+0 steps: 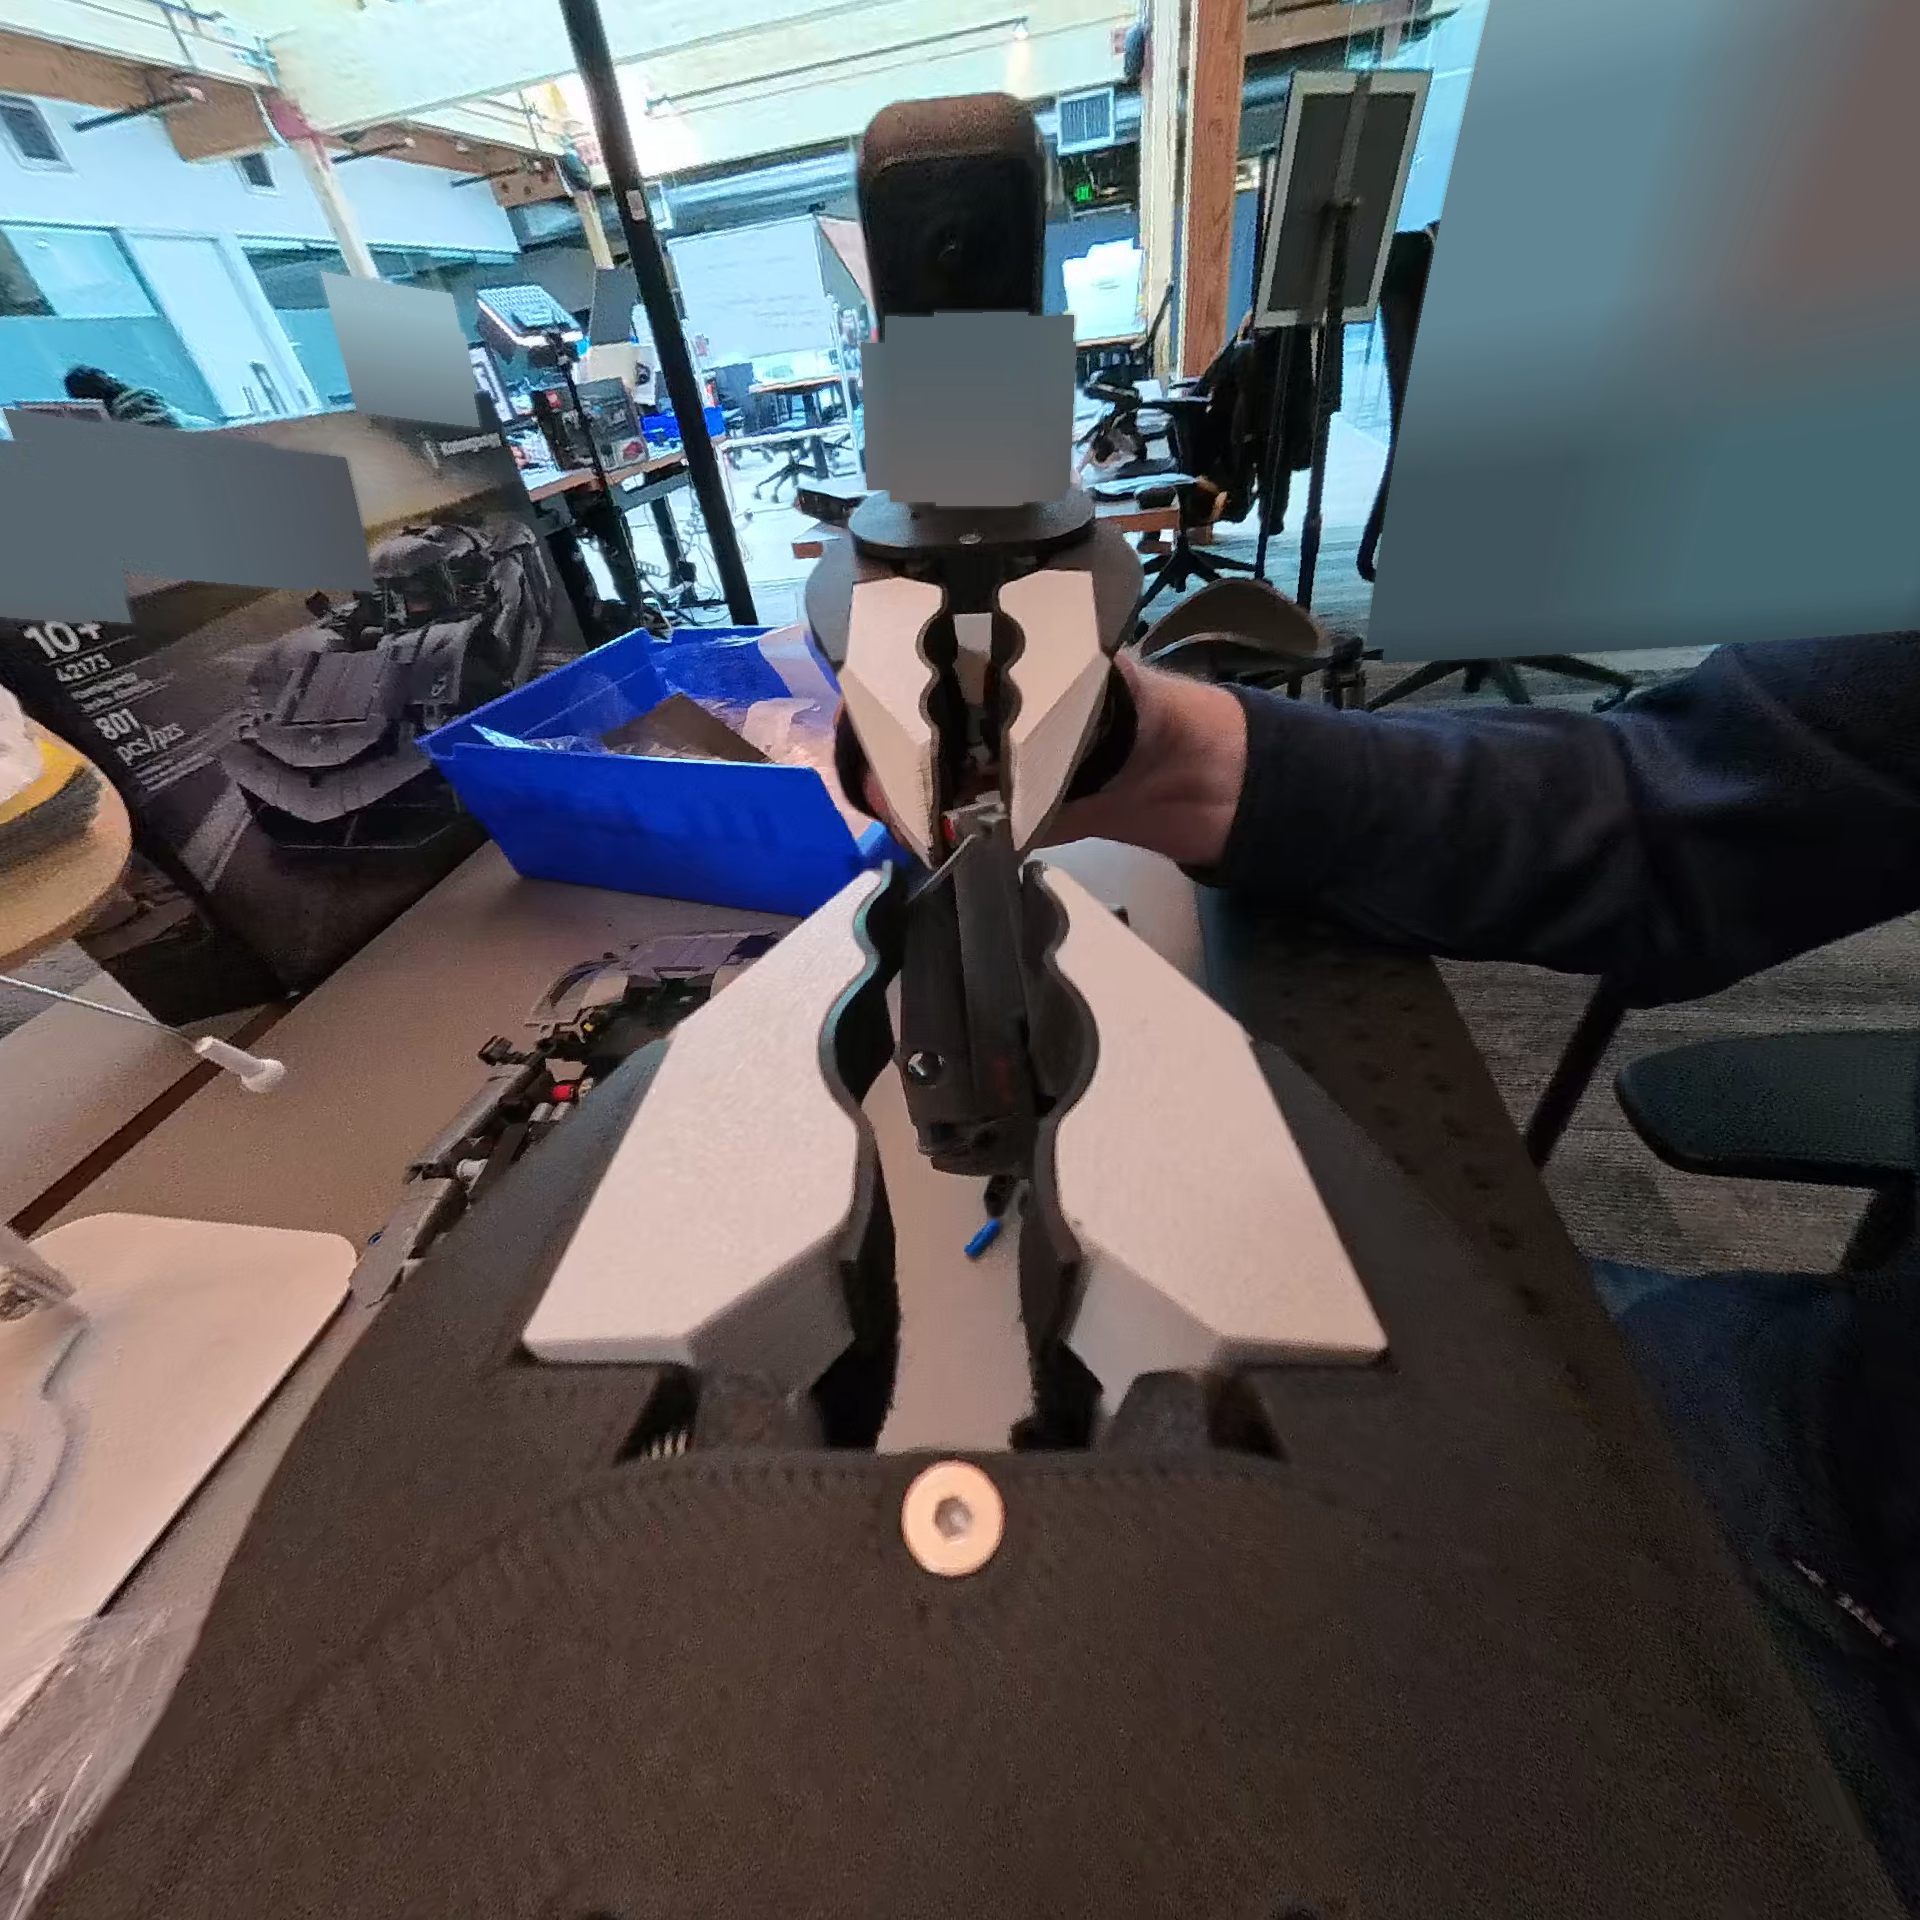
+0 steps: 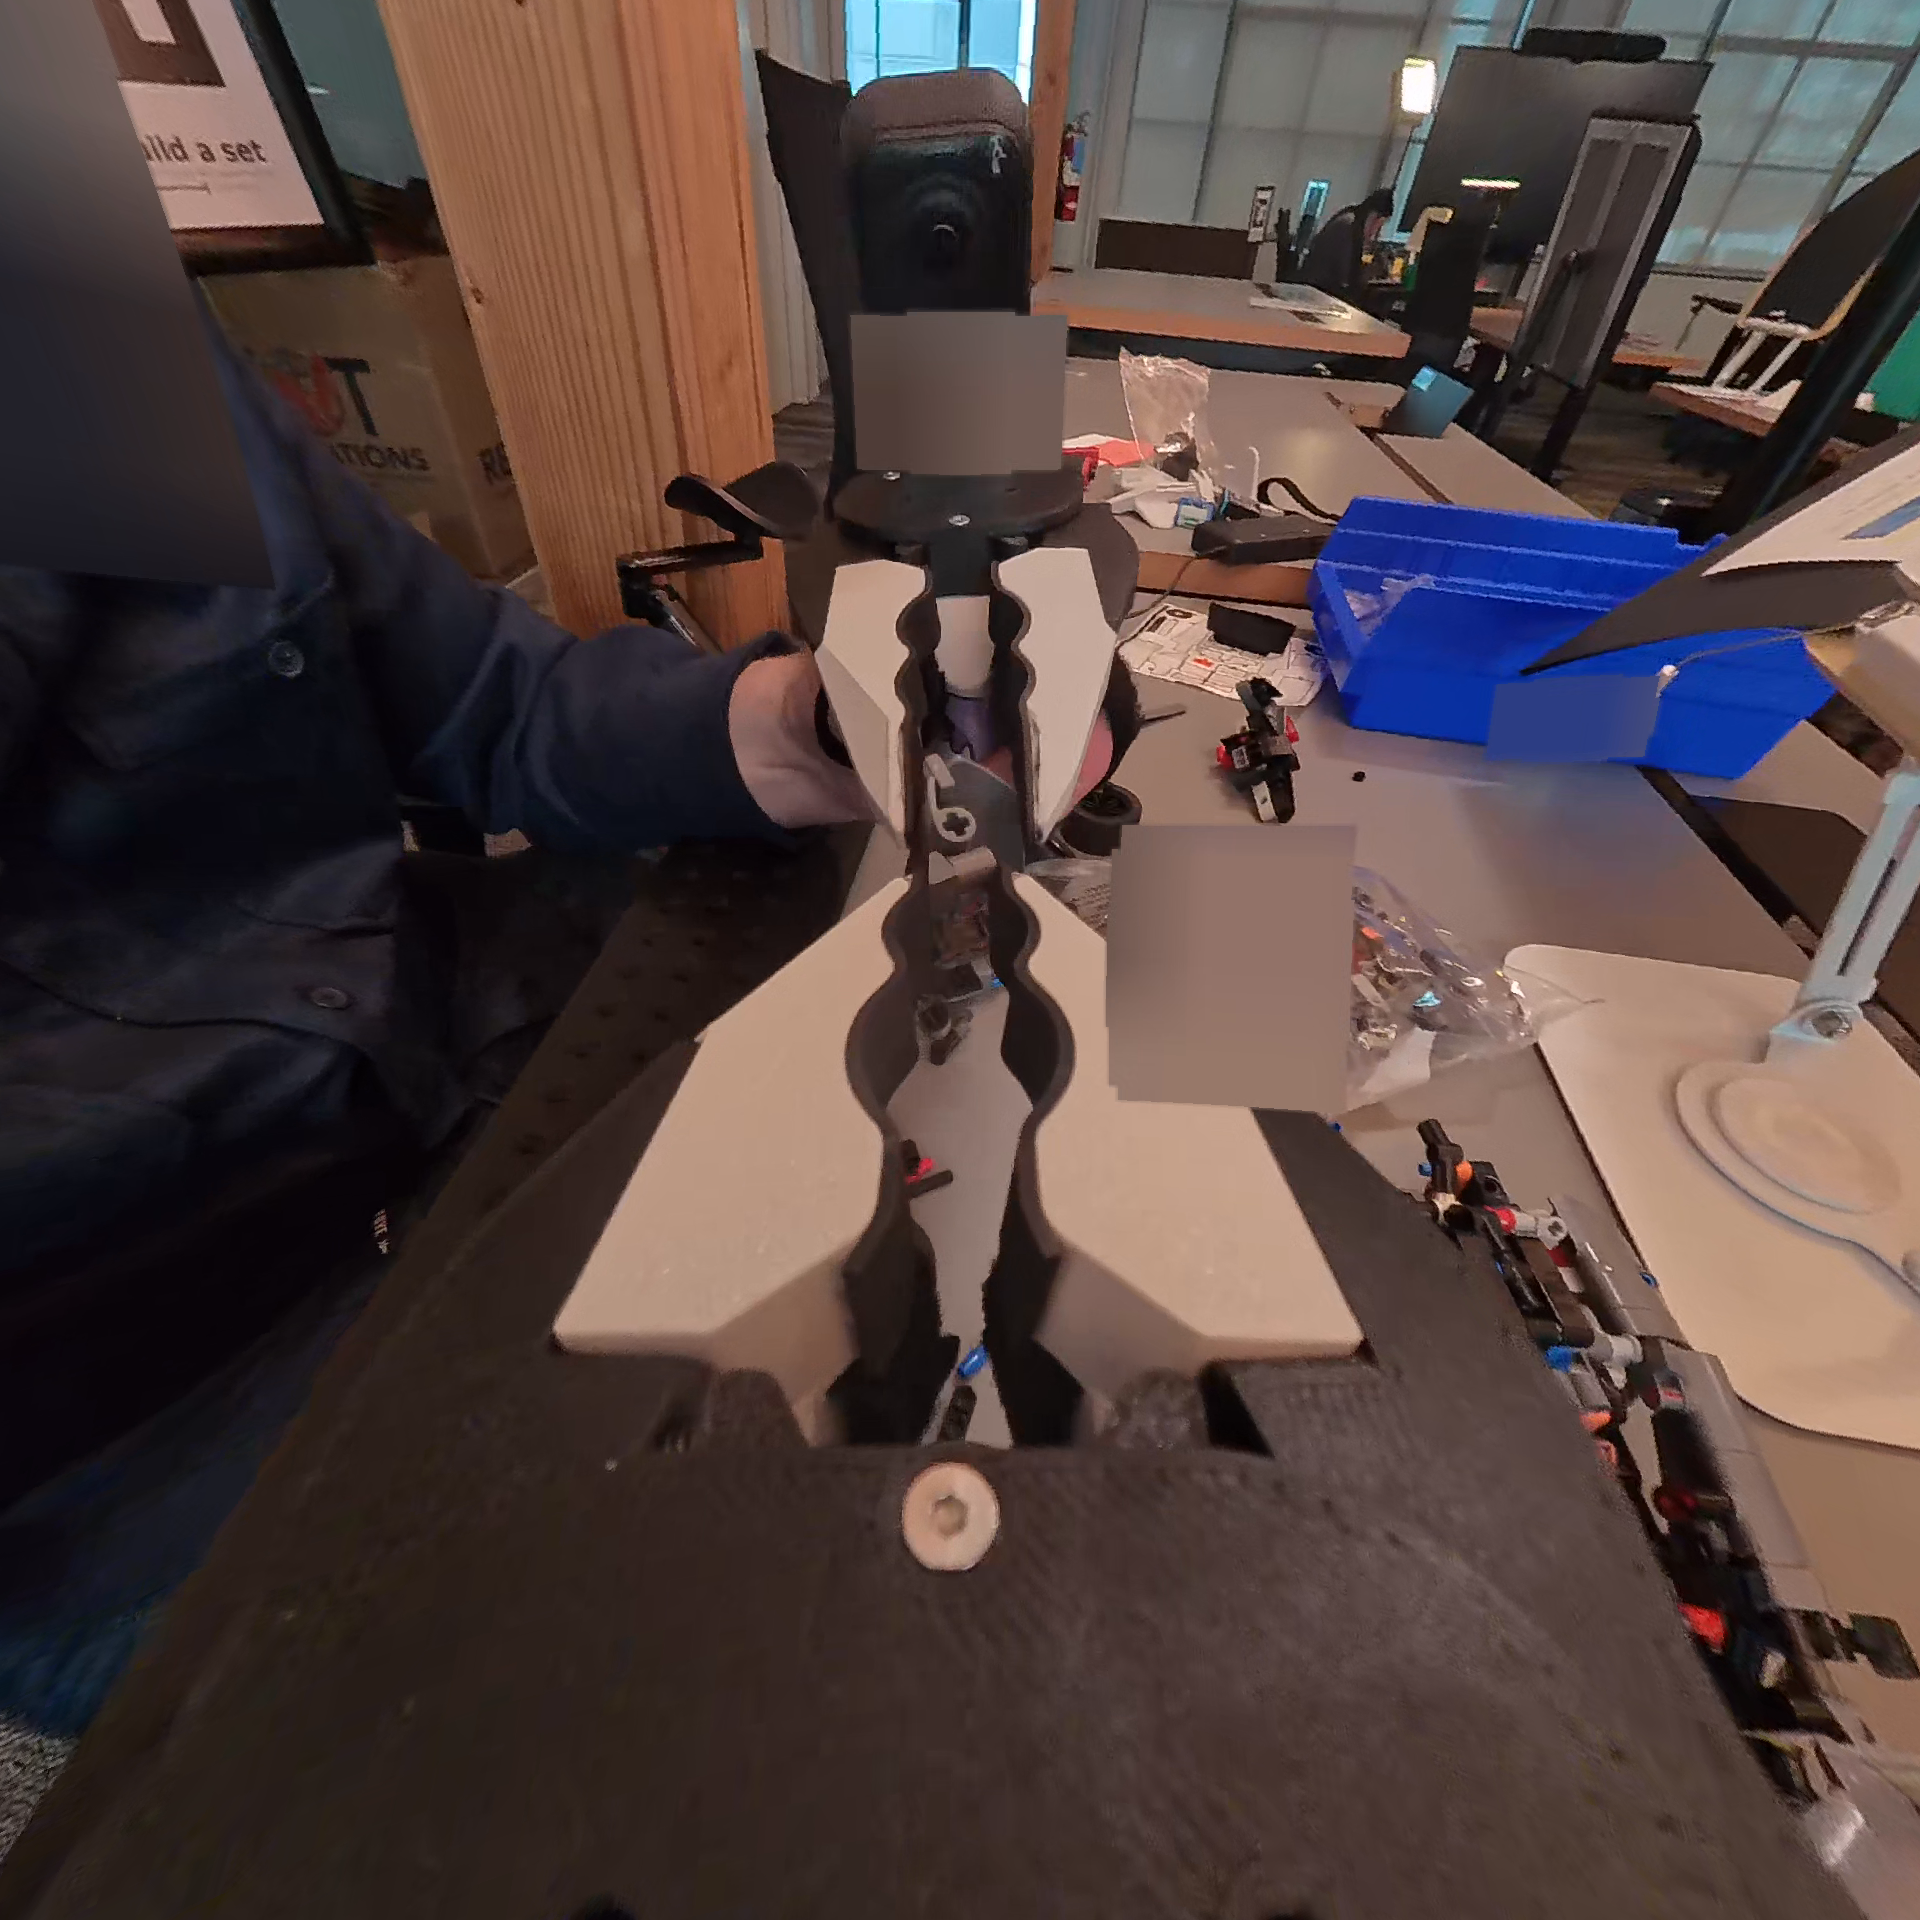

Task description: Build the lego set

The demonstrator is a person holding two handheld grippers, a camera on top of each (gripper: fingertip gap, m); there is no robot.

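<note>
My left gripper (image 1: 961,883) is shut on a long dark lego assembly (image 1: 966,1029), held above the grey table (image 1: 343,1101). My right gripper (image 1: 977,840) faces it tip to tip, shut on a small light grey lego piece (image 1: 985,821) at the assembly's far end. In the right wrist view my right gripper (image 2: 956,883) grips the light piece (image 2: 961,864), with dark lego parts (image 2: 951,961) hanging between its fingers. My left gripper (image 2: 966,826) is opposite, with the assembly's grey curved panel (image 2: 982,805) showing in it. How the parts join is hidden.
A partly built lego model (image 2: 1621,1382) lies on the table; it also shows in the left wrist view (image 1: 582,1029). Also here: a blue bin (image 2: 1507,603), a bag of parts (image 2: 1434,987), a small black-red sub-build (image 2: 1262,753), a white lamp base (image 2: 1766,1143), the set's box (image 1: 312,748) and a loose blue pin (image 1: 982,1236). Left and right tips are no more than a few centimetres apart.
</note>
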